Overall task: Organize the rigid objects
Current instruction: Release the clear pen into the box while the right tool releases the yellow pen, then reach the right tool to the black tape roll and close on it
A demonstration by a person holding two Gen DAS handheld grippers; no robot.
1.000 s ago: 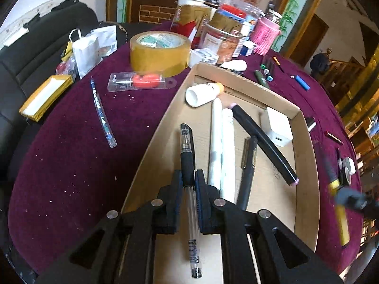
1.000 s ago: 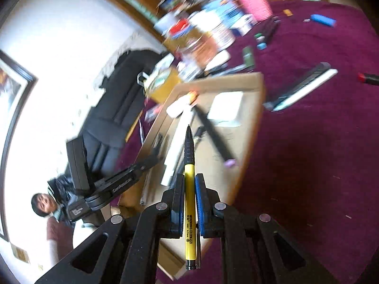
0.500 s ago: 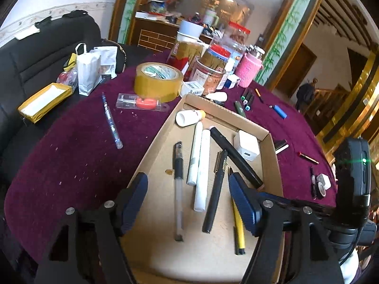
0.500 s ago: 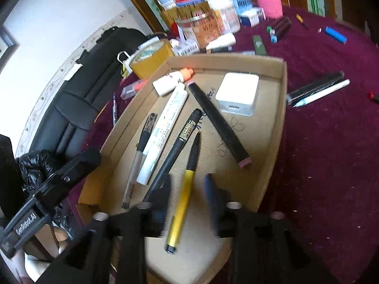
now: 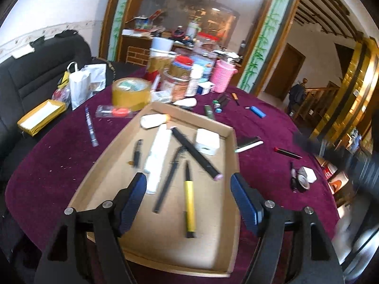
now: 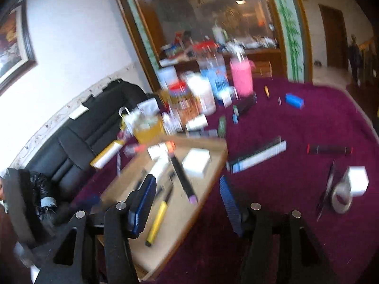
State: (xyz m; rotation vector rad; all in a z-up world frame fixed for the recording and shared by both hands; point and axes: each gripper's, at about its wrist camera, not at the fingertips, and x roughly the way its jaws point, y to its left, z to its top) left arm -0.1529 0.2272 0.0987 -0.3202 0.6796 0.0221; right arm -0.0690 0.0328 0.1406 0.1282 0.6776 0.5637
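While right gripper (image 6: 187, 203) opens empty | left gripper (image 5: 189, 196) wide, empty | tape roll (image 5: 131, 92) beyond cardboard tray (image 5: 233, 142)

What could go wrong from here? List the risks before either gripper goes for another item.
1. The cardboard tray is crowded: the black marker lies diagonally across other pens, so the next drop may land on top and roll.
2. The yellow pen lies loose near the tray's open front edge; a nudge could push it out.
3. The right-wrist view is blurred, so aiming the opening, empty right gripper at the red pen may miss.
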